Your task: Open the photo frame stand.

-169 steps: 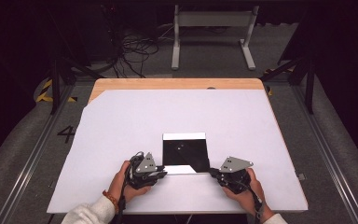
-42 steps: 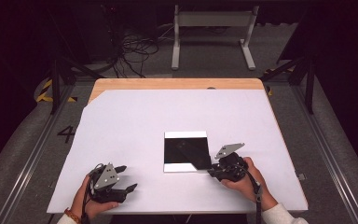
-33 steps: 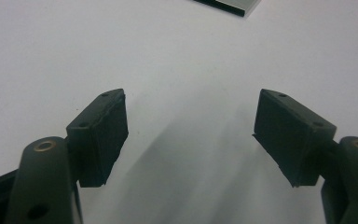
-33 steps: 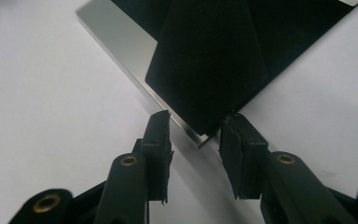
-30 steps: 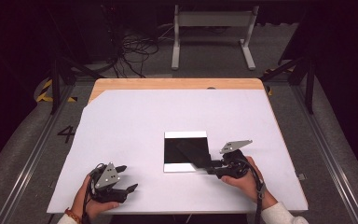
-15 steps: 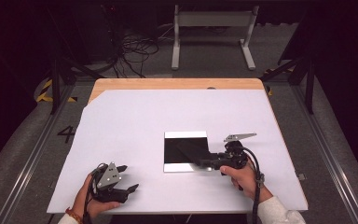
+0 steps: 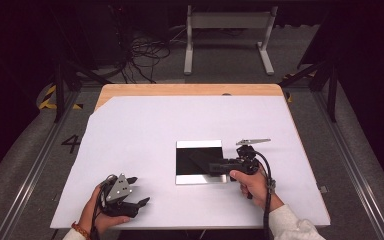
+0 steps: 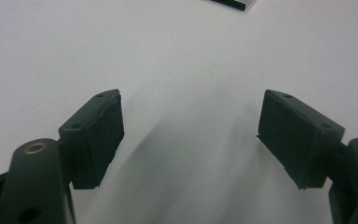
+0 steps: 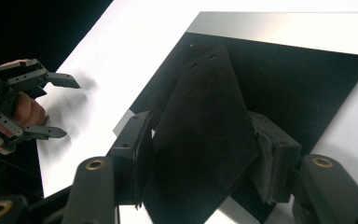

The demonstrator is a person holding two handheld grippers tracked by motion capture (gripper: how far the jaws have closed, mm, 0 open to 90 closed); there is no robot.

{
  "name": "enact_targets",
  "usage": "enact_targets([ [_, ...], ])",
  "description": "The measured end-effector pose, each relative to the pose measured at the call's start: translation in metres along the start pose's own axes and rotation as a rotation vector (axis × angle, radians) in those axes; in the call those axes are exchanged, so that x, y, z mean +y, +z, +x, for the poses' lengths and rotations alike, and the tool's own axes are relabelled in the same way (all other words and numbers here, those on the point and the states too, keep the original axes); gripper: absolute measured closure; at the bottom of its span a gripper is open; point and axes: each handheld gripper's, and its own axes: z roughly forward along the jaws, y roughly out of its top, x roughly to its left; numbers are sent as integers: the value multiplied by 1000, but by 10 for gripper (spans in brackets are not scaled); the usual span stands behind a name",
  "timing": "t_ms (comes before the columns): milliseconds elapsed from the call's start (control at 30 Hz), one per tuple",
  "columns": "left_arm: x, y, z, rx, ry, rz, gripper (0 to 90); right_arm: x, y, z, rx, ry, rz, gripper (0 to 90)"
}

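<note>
Black flap point(image 9: 205, 135) raised off the black-and-silver square pad point(image 7: 199, 161), mid-table toward the near edge. Right gripper point(image 7: 214, 166), over that pad's right part, jaws just closing, 2 pads either side of the flap. Left gripper point(image 7: 139, 191), well left of pad, released, nothing between.

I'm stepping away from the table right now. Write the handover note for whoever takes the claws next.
Left claw: open and empty, resting low at the near left of the white sheet, away from the work.
Right claw: its jaws have just been closing a little, with a black flap between them; the grip is not clearly firm.
Things: the silver-edged black panel lies flat near the middle of the sheet; the flap is lifted off its near right part.
Done: flap raised.
Left: probably fold or peel it across; confirm the hold first.
</note>
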Motion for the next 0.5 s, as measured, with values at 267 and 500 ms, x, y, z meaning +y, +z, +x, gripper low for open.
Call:
enact_targets([
  [267,5,4,0,-16,-10,-14,223,-2,1,-1,-16,-18,-13,513],
  [500,6,5,1,-22,-20,-17,217,-1,0,-2,-12,-19,-15,519],
])
